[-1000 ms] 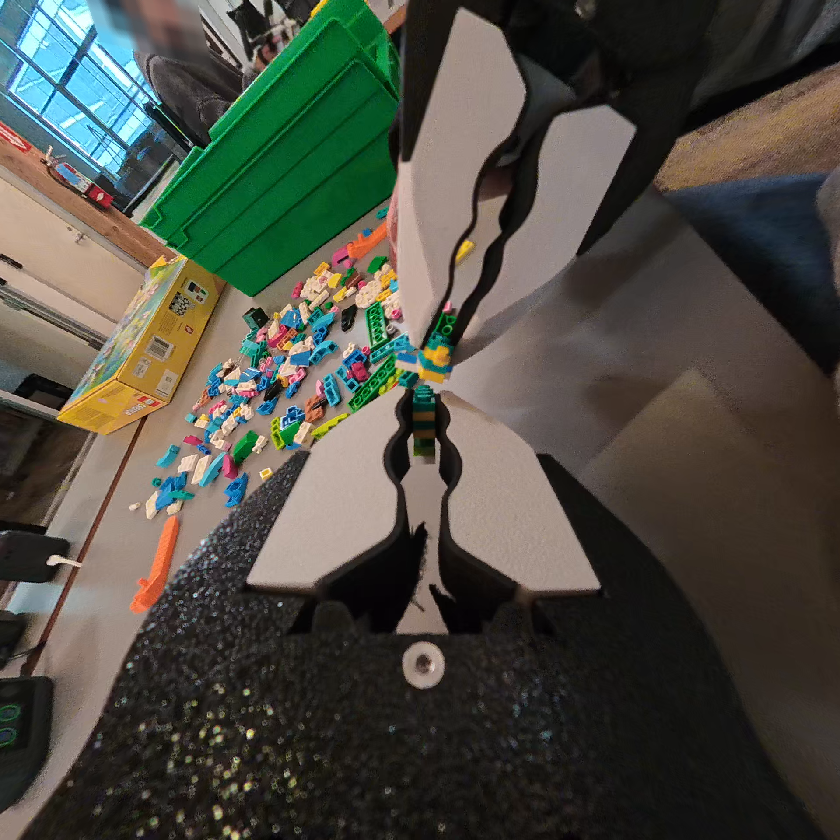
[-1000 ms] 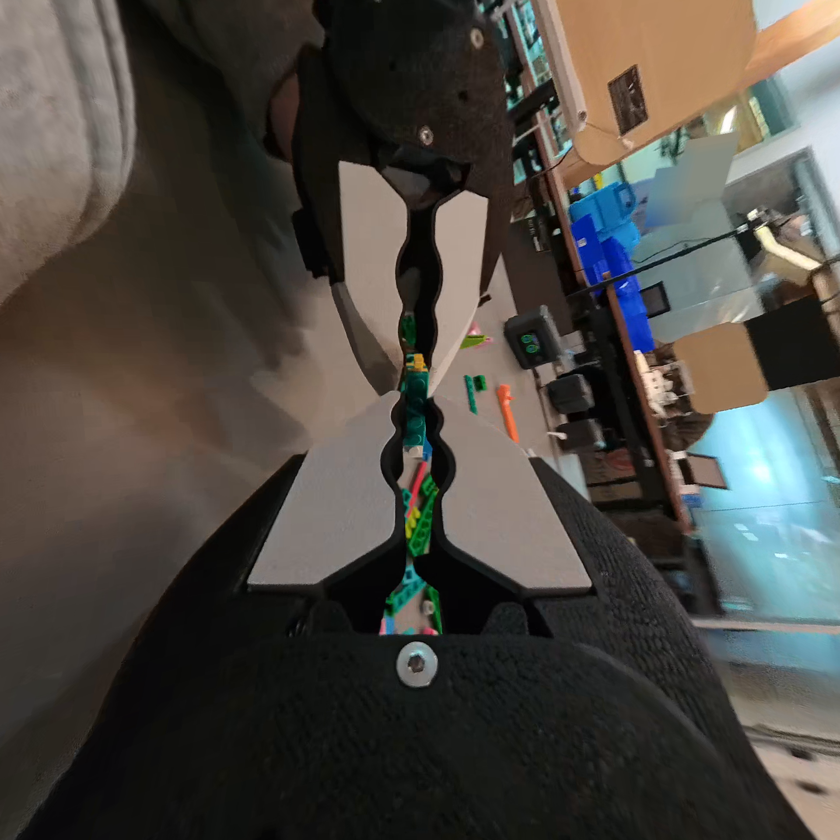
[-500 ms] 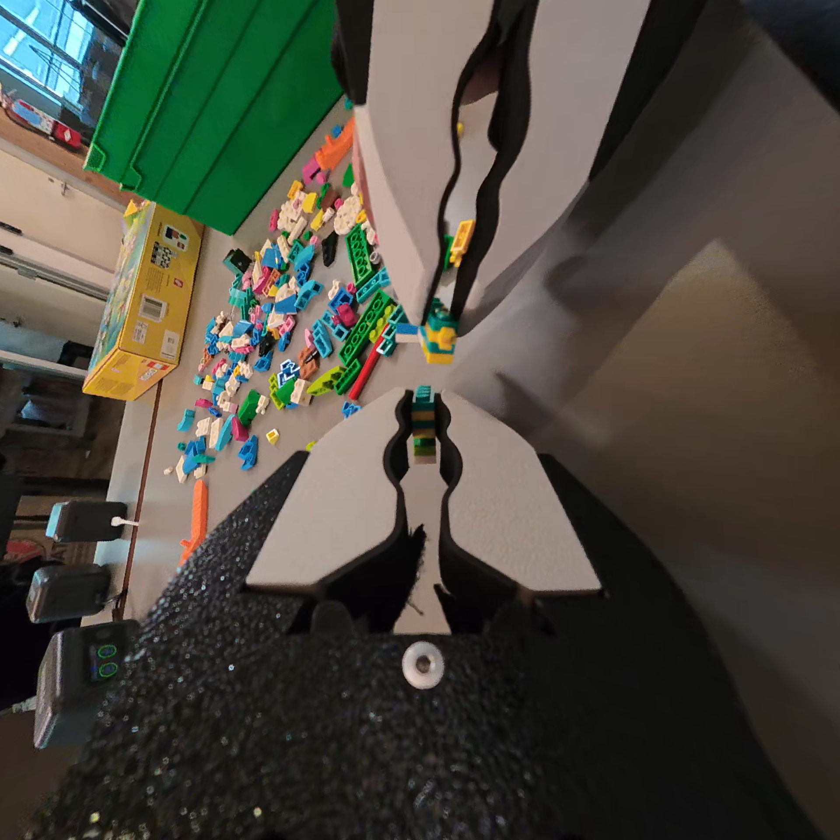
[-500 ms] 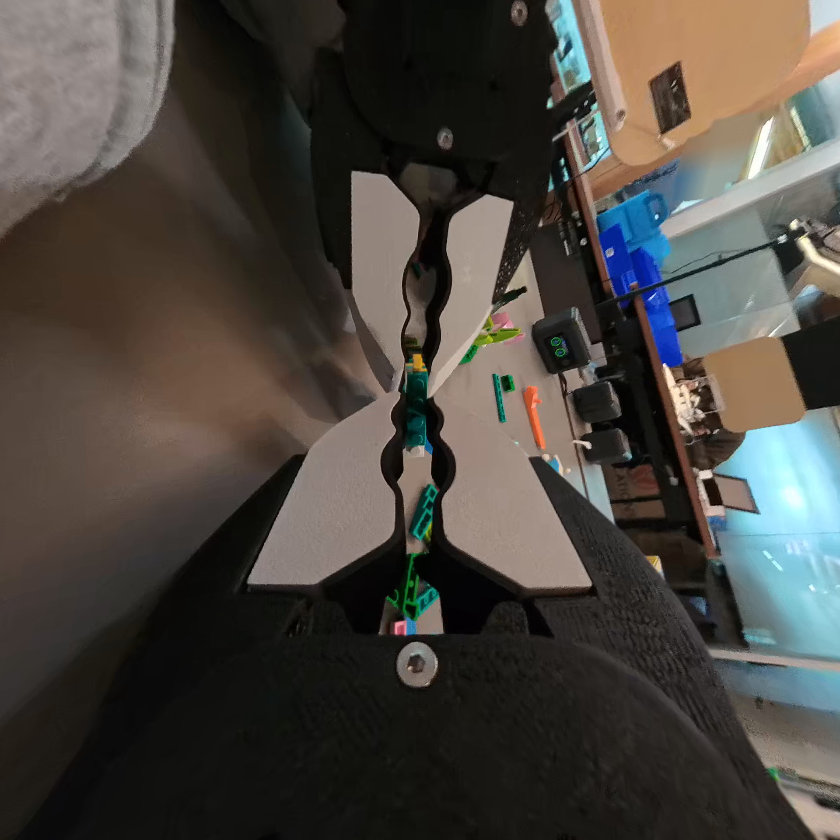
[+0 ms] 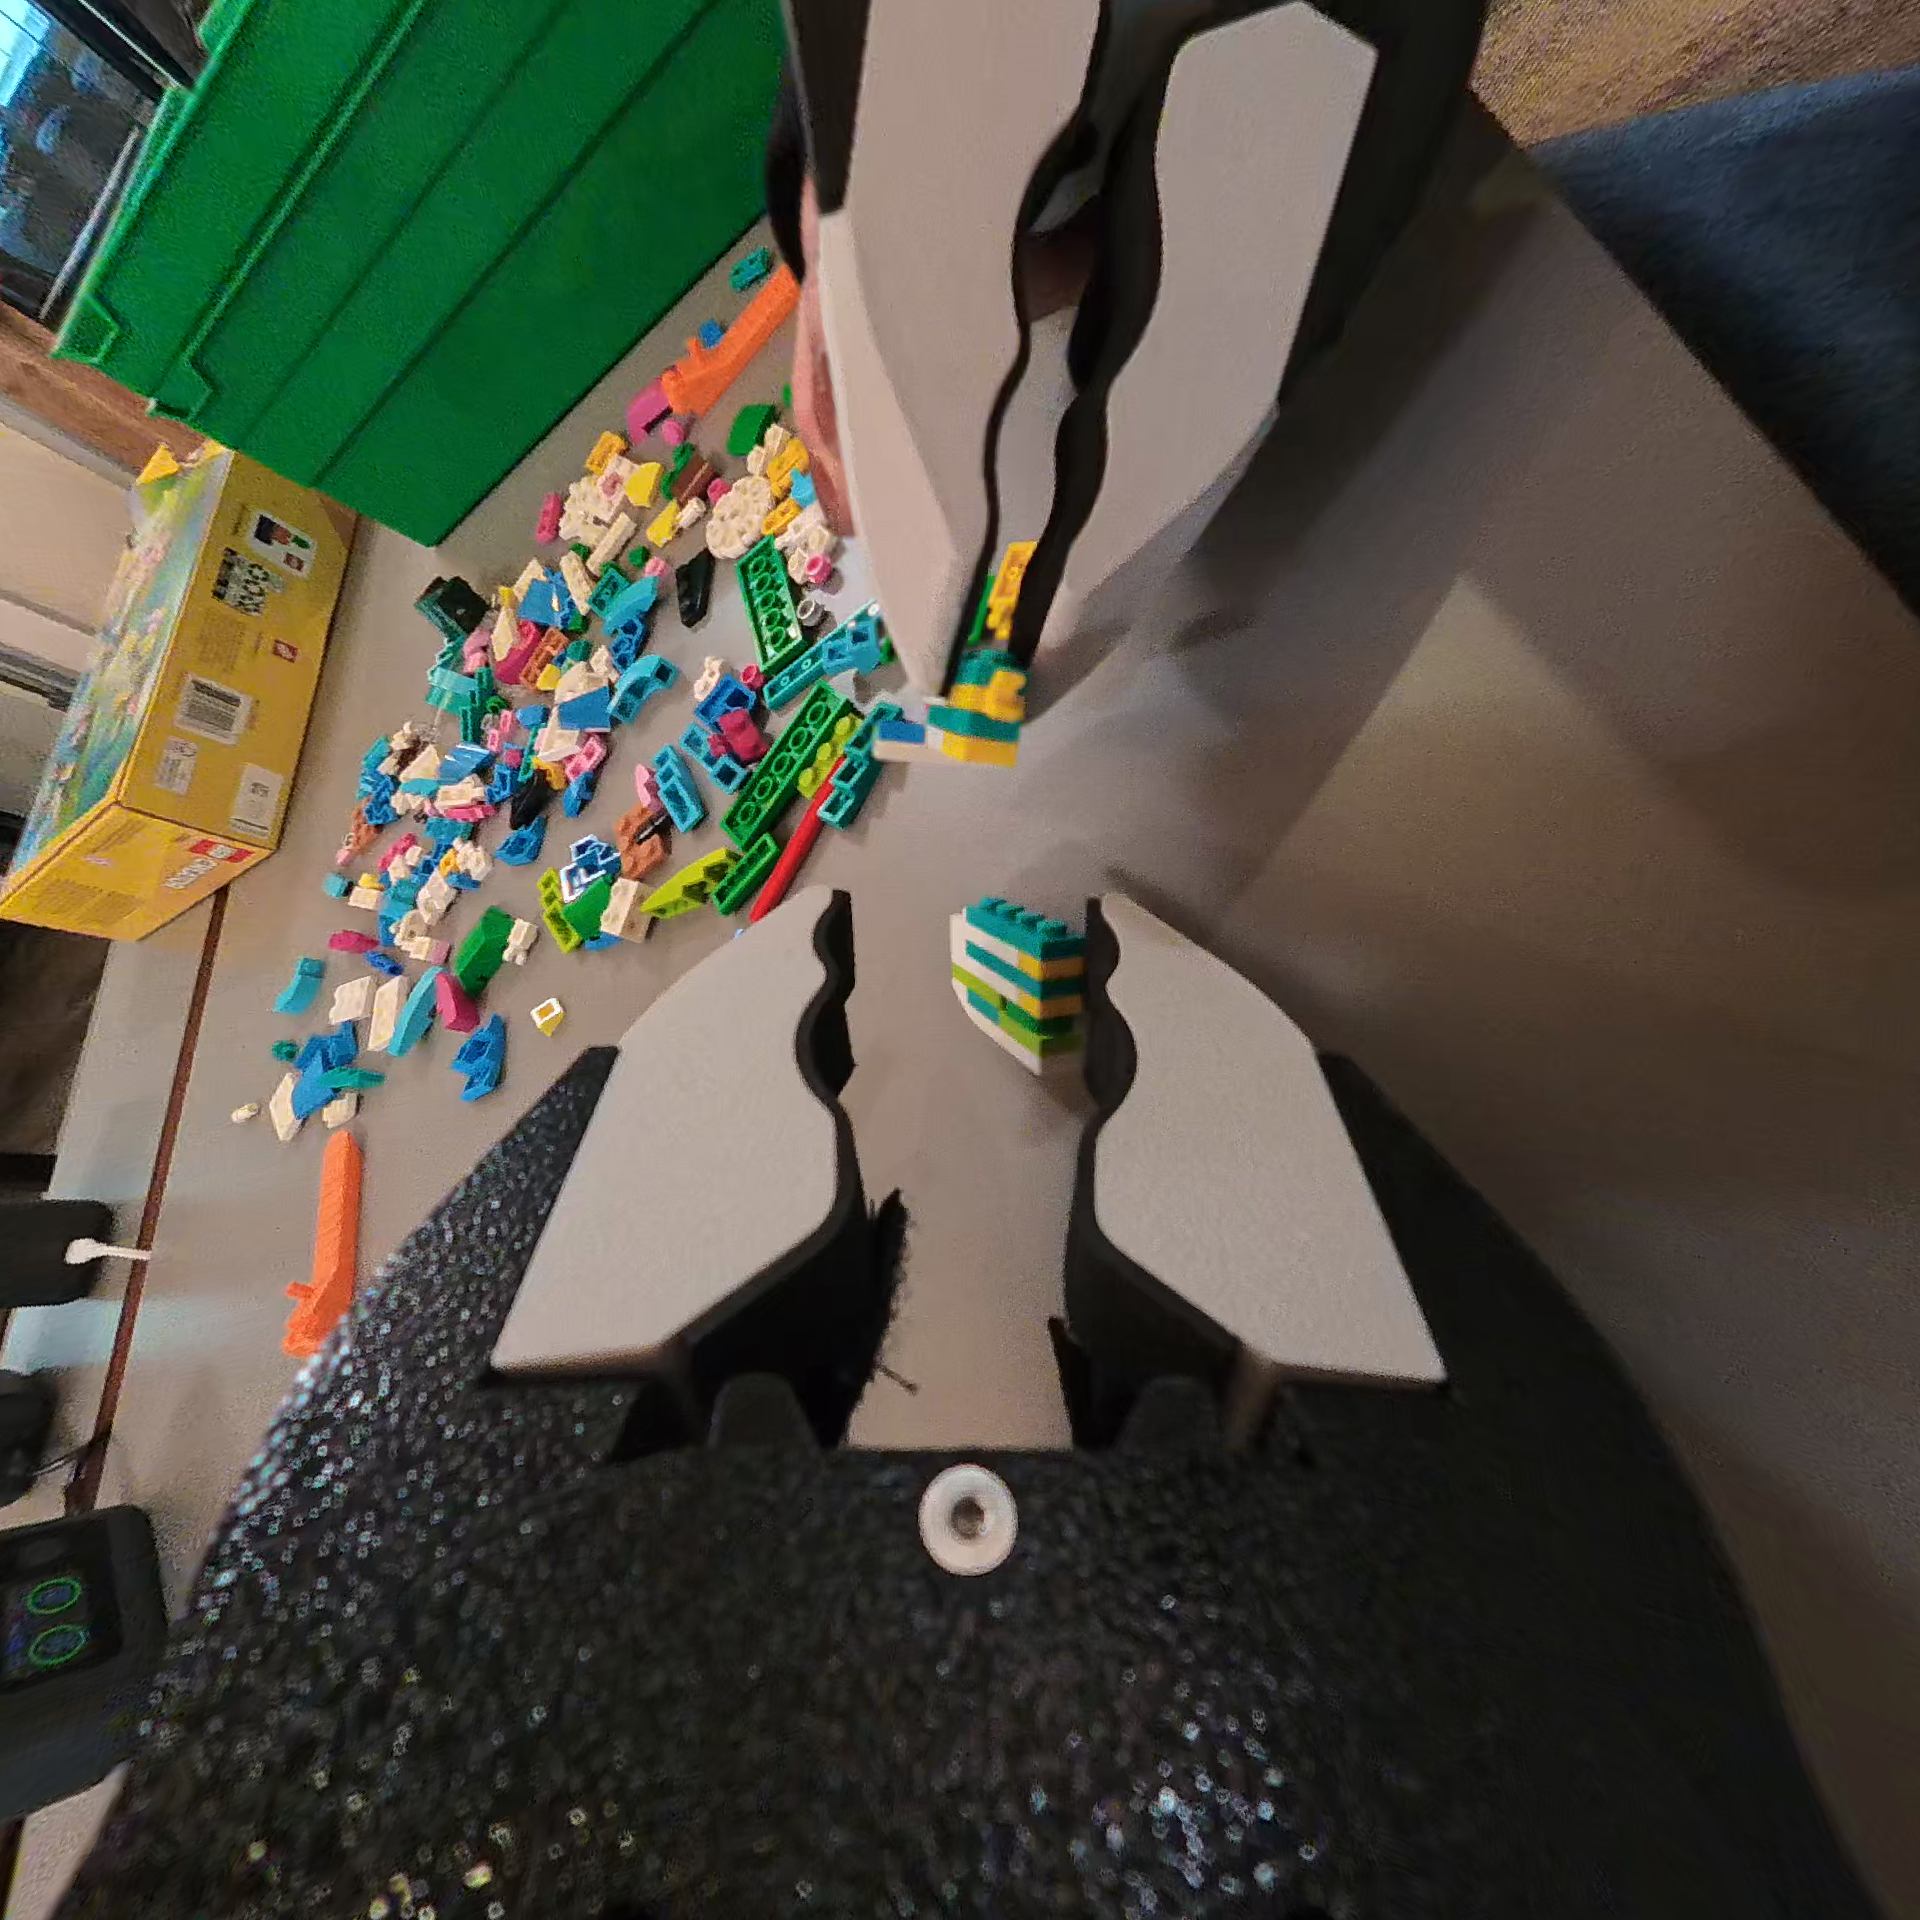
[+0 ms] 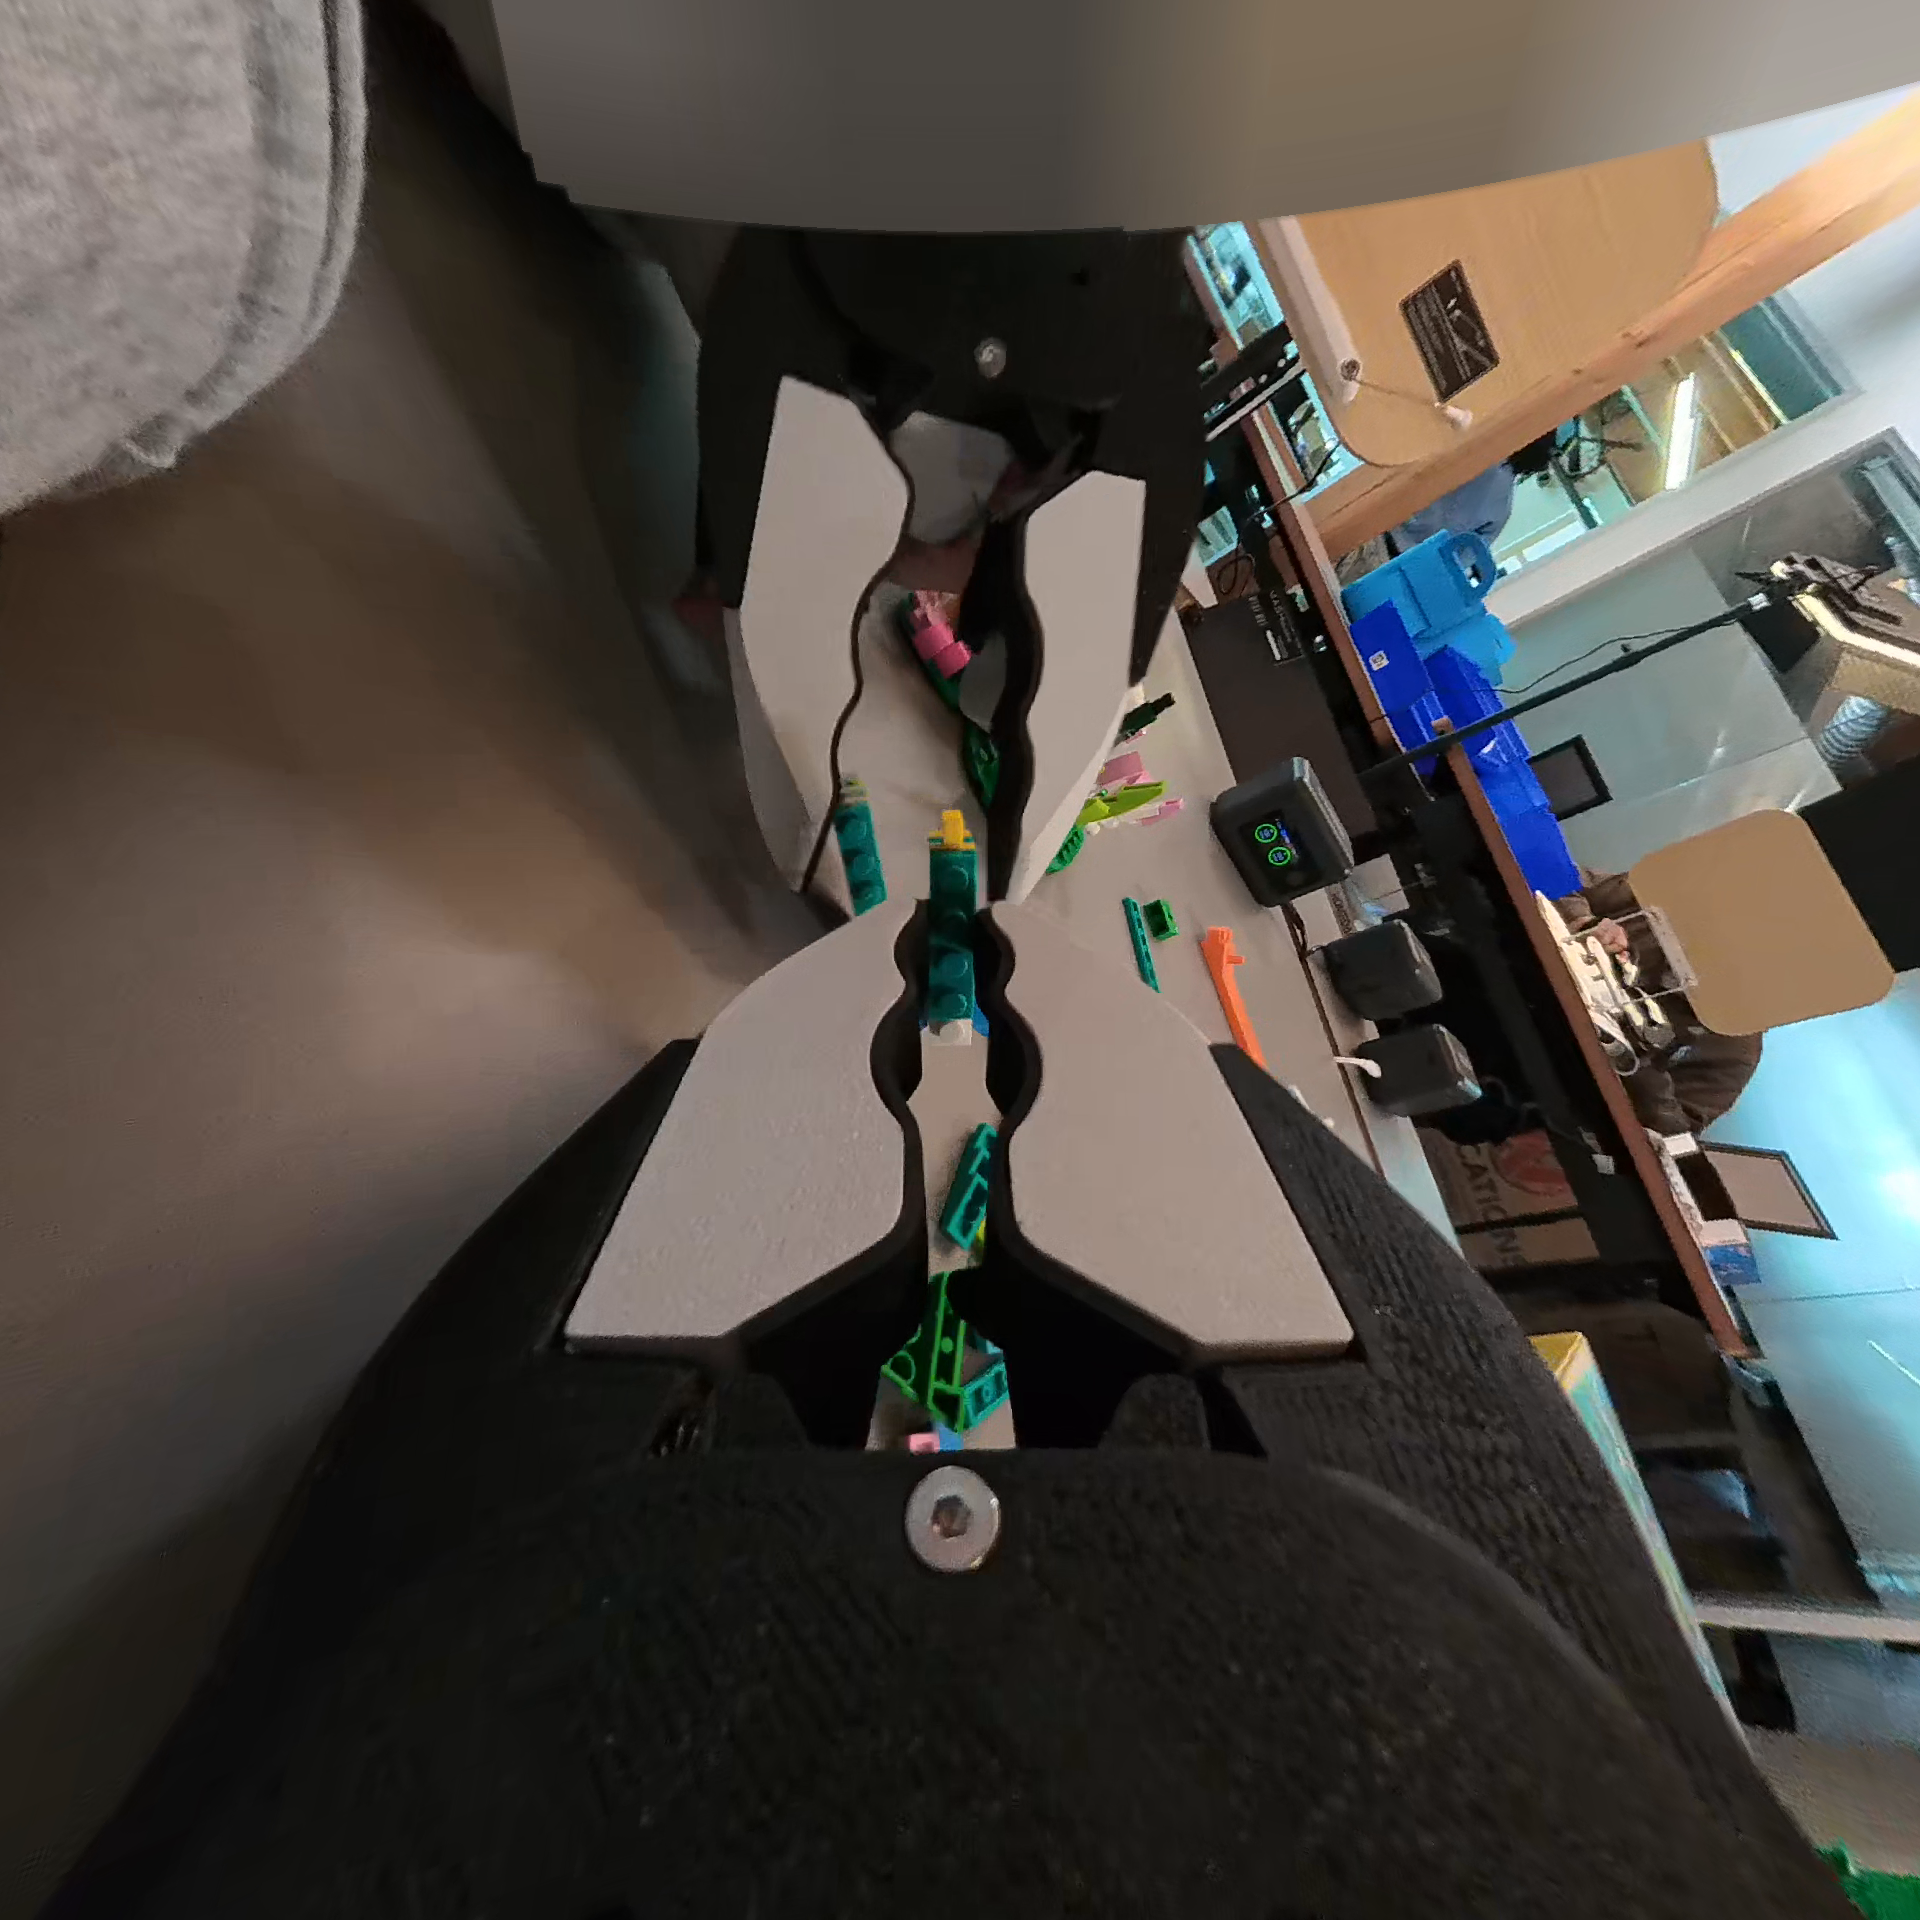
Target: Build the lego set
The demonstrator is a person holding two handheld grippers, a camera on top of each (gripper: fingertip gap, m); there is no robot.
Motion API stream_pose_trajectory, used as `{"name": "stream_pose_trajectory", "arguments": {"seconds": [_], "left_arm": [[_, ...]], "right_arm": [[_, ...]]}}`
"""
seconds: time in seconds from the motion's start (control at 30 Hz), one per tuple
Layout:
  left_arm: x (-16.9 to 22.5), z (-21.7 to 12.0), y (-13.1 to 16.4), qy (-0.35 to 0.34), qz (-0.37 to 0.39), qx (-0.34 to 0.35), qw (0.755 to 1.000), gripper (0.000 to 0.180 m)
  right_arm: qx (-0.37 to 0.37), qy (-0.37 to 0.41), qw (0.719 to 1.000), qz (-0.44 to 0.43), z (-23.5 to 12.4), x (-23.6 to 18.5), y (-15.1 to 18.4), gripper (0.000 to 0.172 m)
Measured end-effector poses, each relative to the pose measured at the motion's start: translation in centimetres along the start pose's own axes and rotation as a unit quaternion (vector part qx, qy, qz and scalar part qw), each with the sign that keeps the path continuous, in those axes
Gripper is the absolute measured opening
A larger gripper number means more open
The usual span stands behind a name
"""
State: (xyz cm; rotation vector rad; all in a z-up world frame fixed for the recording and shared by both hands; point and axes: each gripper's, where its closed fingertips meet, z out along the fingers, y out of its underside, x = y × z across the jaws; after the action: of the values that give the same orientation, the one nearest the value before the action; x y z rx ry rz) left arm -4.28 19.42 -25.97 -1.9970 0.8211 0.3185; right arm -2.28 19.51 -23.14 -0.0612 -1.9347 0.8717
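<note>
Near the centre of the frame, the left gripper (image 5: 961, 977) stands apart, a striped brick stack (image 5: 1023, 982) against its right finger. The right gripper (image 6: 951, 971) is clamped on a teal brick piece (image 6: 951, 956). The pieces look separated; the stack seems released.

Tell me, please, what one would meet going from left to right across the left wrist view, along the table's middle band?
yellow box → pile of loose bricks → long green brick → striped brick stack between the open jaws → bare grey table.
</note>
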Motion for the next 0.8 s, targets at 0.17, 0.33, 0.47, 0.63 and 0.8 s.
{"name": "stream_pose_trajectory", "arguments": {"seconds": [0.17,0.33,0.47,0.63,0.8], "left_arm": [[0.1,-0.2,0.5,0.018,0.005,-0.015,1.000,0.042],[0.7,-0.2,0.5,0.051,-0.028,-0.013,0.998,0.041],[0.4,-0.5,0.4,0.059,-0.057,-0.009,0.997,0.042],[-1.3,-1.5,0.6,0.033,-0.100,-0.022,0.994,0.048],[-2.0,-3.0,0.4,-0.021,-0.232,-0.035,0.972,0.046]], "right_arm": [[-0.023,-0.015,0.999,-0.032,0.4,-1.0,0.6,0.006],[-0.046,-0.023,0.996,-0.074,0.8,-1.7,1.0,0.006],[-0.054,-0.025,0.994,-0.095,0.9,-2.0,1.0,0.007],[-0.057,-0.009,0.994,-0.097,0.7,-1.3,1.3,0.007],[-0.040,0.092,0.983,-0.157,0.4,1.1,1.0,0.006]]}}
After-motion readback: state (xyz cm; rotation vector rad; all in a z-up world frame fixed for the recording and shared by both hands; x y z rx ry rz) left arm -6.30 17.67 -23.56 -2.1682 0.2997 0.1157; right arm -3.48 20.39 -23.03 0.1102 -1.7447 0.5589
